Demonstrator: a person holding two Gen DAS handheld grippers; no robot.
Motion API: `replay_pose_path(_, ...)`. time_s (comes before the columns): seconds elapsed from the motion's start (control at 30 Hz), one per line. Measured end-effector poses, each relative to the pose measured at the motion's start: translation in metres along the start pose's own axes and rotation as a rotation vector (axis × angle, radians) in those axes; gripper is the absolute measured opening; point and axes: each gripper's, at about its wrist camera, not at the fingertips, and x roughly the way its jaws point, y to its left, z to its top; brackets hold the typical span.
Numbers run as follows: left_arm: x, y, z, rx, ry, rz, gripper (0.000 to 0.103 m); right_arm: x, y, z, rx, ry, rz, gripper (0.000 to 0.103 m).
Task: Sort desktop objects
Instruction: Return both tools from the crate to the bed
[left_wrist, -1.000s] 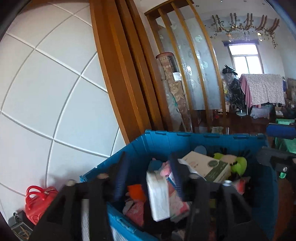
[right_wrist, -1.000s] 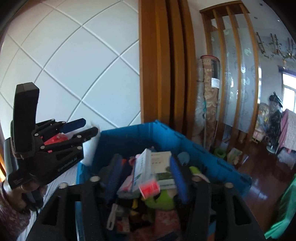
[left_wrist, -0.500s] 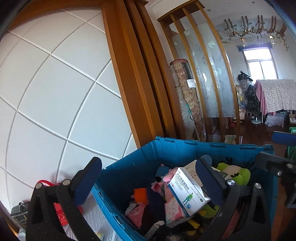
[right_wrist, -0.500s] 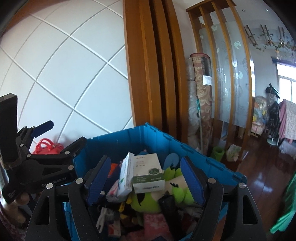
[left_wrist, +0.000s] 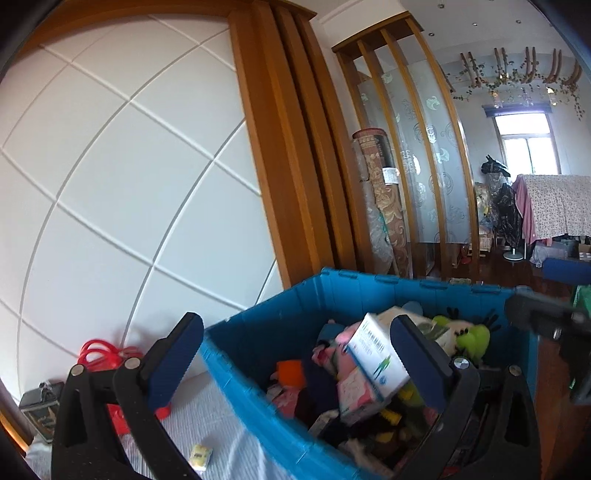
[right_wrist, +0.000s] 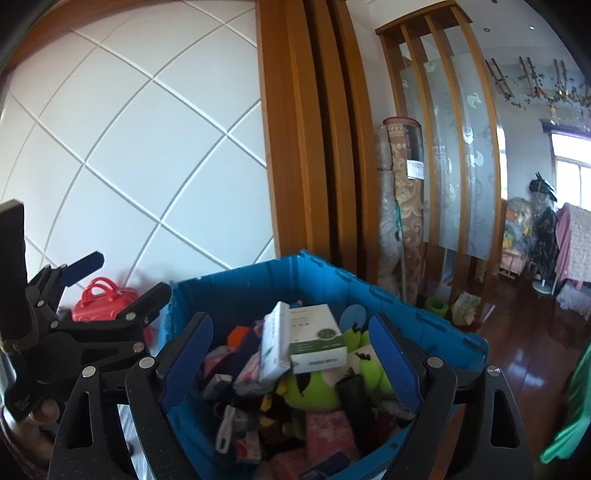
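Ribbed blue pads of both grippers (left_wrist: 295, 363) (right_wrist: 291, 363) gape empty, right widening, over plastic crate (right_wrist: 258, 284).

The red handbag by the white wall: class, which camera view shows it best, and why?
The right wrist view: the red handbag shows its handles and body beside the blue crate. In the left wrist view the left gripper hides most of it, leaving the handles.

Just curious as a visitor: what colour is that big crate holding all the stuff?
Blue: the crate shows best in the right wrist view.

Blue crate (right_wrist: 388, 306) heaped with boxes, plush toys; white box (right_wrist: 317, 343) flat on top
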Motion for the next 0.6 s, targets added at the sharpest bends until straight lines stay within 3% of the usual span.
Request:
replay_pose_path(0.17,-0.023,0.052,-0.075,-0.009,0.096,0.094,0.103,-0.007,0.052,-0.009,-0.031,-0.007,0.059,0.092)
replay_pose_path(0.27,-0.028,0.096,-0.135,-0.029,0.205,0.152,0.103,0.001,0.093,-0.020,-0.041,0.018,0.120,0.092)
replay_pose_path(0.4,-0.028,0.148,-0.212,-0.044,0.349,0.223,0.103,0.026,0.161,-0.039,-0.081,0.079,0.223,0.092)
replay_pose_path(0.5,-0.025,0.171,-0.266,-0.062,0.454,0.239,0.103,0.052,0.203,-0.056,-0.113,0.129,0.289,0.092)
replay_pose_path(0.6,-0.024,0.184,-0.306,-0.109,0.504,0.229,0.103,0.092,0.237,-0.078,-0.133,0.201,0.342,0.092)
